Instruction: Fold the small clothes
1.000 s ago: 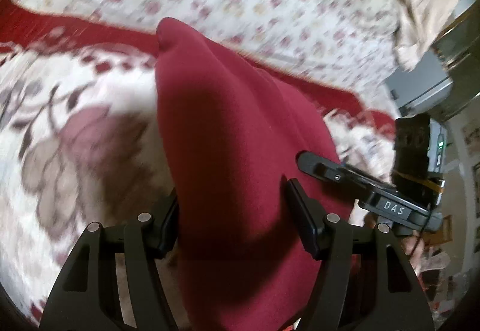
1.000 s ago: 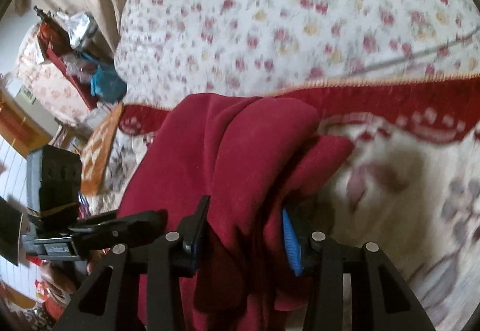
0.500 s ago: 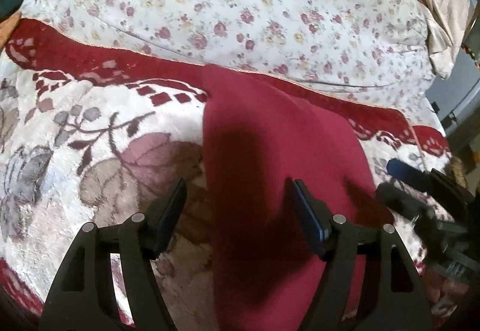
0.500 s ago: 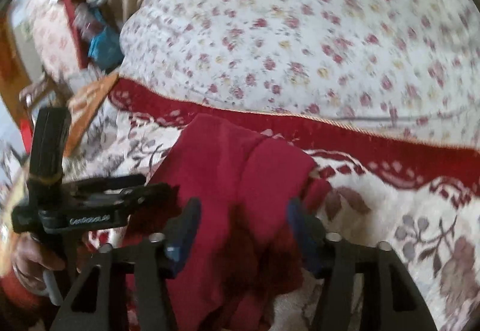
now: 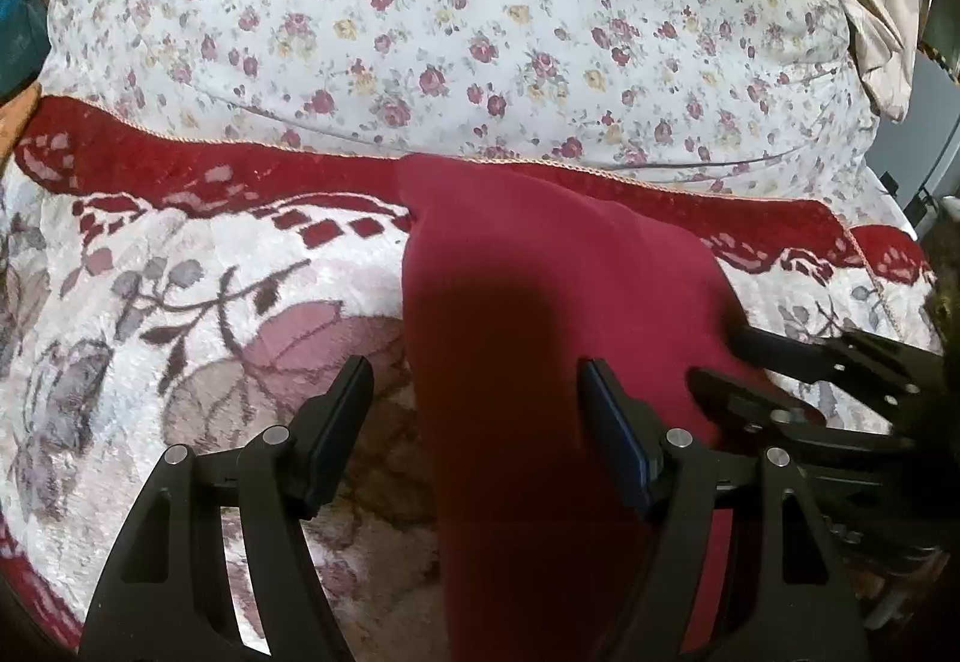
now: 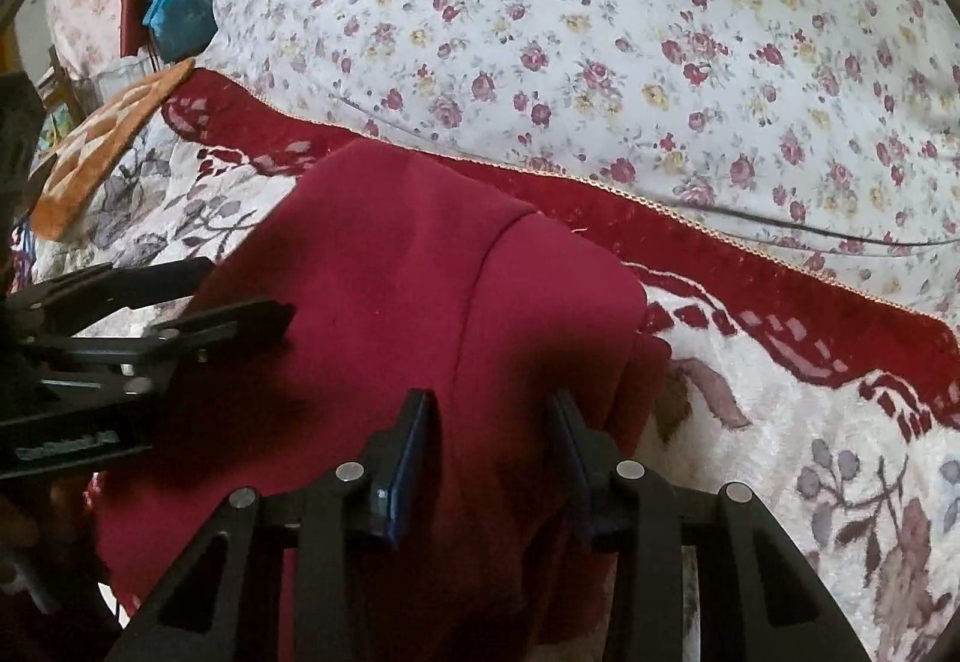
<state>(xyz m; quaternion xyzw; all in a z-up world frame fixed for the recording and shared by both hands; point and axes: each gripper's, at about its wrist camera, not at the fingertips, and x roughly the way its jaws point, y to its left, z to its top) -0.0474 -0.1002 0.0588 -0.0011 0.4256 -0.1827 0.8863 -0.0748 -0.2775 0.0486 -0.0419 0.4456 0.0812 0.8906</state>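
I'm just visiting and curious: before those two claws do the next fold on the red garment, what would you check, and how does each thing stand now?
1. Left claw let go: ok, open.
2. Right claw let go: ok, open, fabric between its fingers.
3. Red garment lying on the floral blanket: ok.
4. Garment smooth: not ok, a ridge runs across it near the right claw.
5. Near edge of garment: cannot tell, hidden under the claws.

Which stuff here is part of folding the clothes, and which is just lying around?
Part of the job: red garment, left gripper, right gripper.

Lying around: floral pillow, patterned blanket, orange checked cushion, blue bag.
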